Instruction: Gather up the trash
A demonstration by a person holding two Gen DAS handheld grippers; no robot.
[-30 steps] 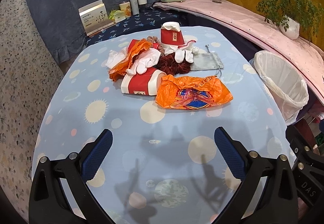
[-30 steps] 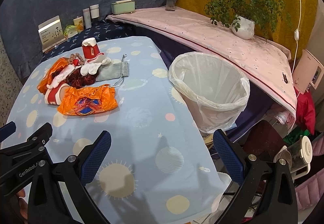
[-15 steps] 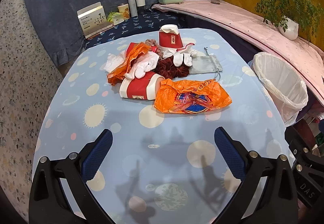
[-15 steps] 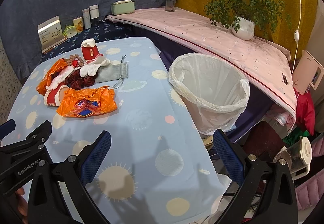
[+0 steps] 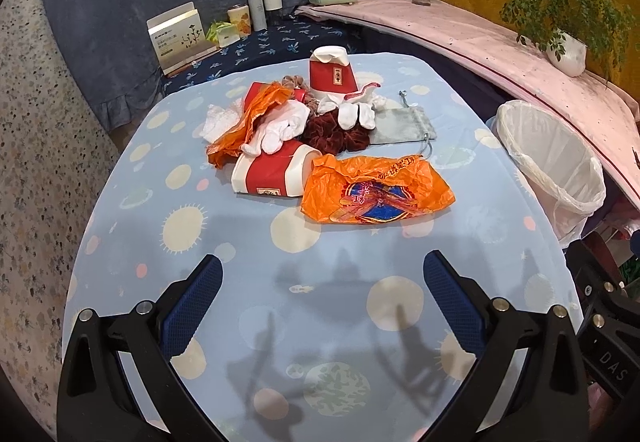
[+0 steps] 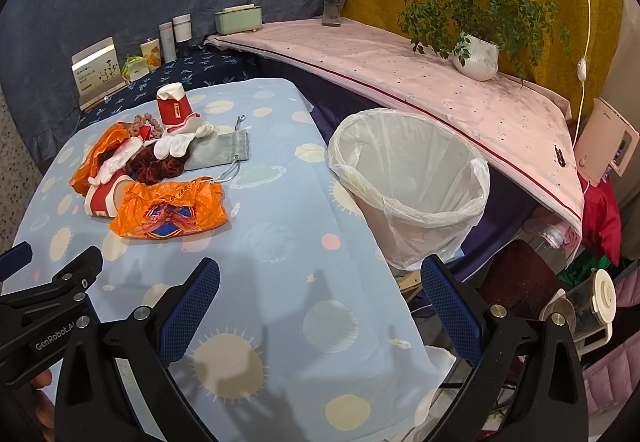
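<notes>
Left gripper (image 5: 322,278) and right gripper (image 6: 320,280), both wide open and empty, above the near tablecloth (image 5: 340,322). Trash pile (image 5: 320,146) lies mid-table, orange bag (image 5: 376,190) nearest. Only the right view shows the bin (image 6: 412,178) interior, beside the table's right edge, and "GenRobot" lettering.

Your left wrist camera looks forward between its spread fingers, down across the blue spotted table (image 5: 280,282) toward the trash pile (image 5: 320,146) in mid-frame, with the lined bin (image 5: 552,162) at its right edge. Your right wrist camera sits further right, over the table's right edge, facing the bin (image 6: 412,186) near centre and the pile (image 6: 160,178) off to its left. Both views share the table, pile, bin, pink shelf (image 6: 440,90) and potted plant (image 5: 568,58)
</notes>
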